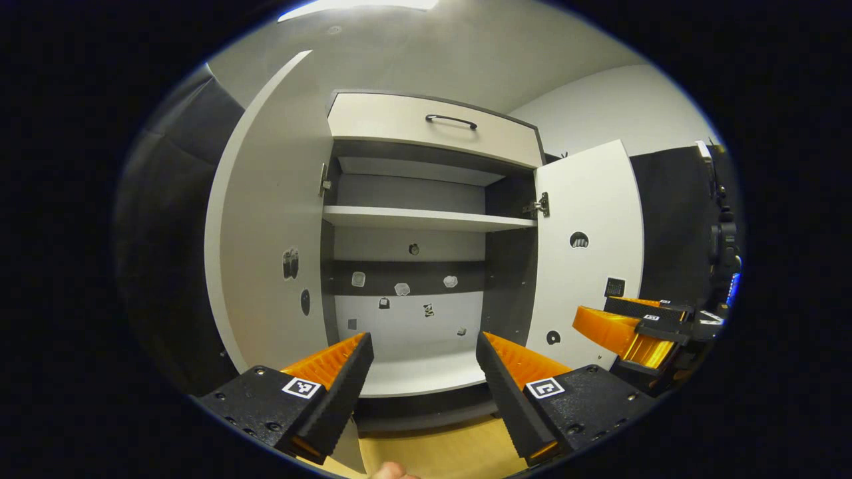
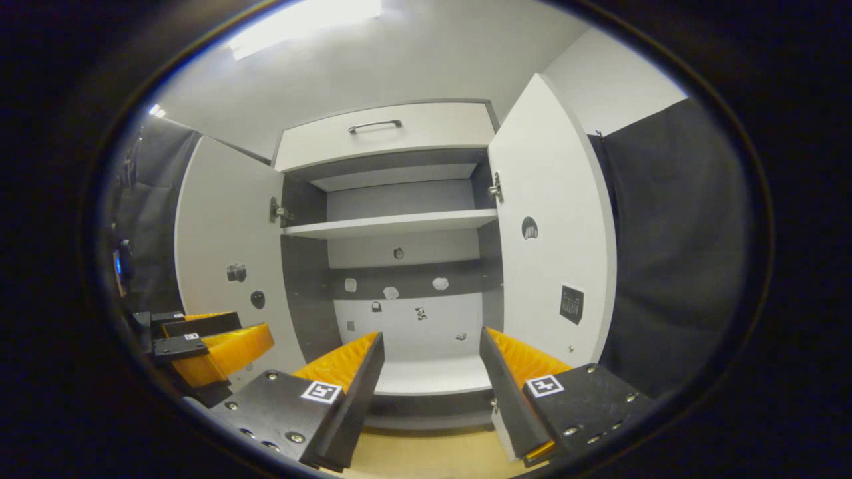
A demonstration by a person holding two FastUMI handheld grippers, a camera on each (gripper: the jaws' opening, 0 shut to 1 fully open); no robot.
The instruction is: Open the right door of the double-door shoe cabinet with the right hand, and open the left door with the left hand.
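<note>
The shoe cabinet [image 1: 426, 219] stands in front of me with both doors swung wide. Its left door [image 1: 273, 226] and right door [image 1: 589, 246] hang outward, and I see the same left door [image 2: 226, 246] and right door [image 2: 552, 233] in the right gripper view. My left gripper [image 1: 425, 346] is open before the cabinet's inside, holding nothing. Likewise my right gripper [image 2: 431, 342] is open and holds nothing. Low at the right of the left gripper view is the right gripper [image 1: 632, 326]; low at the left of the right gripper view is the left gripper [image 2: 213, 339].
A drawer with a dark handle [image 1: 451, 121] tops the cabinet. Inside are a white shelf [image 1: 426, 218] and a bottom board [image 1: 426, 376], with small stickers on the back wall and doors. Wooden floor [image 1: 432, 452] lies below. Black cloth walls flank both sides.
</note>
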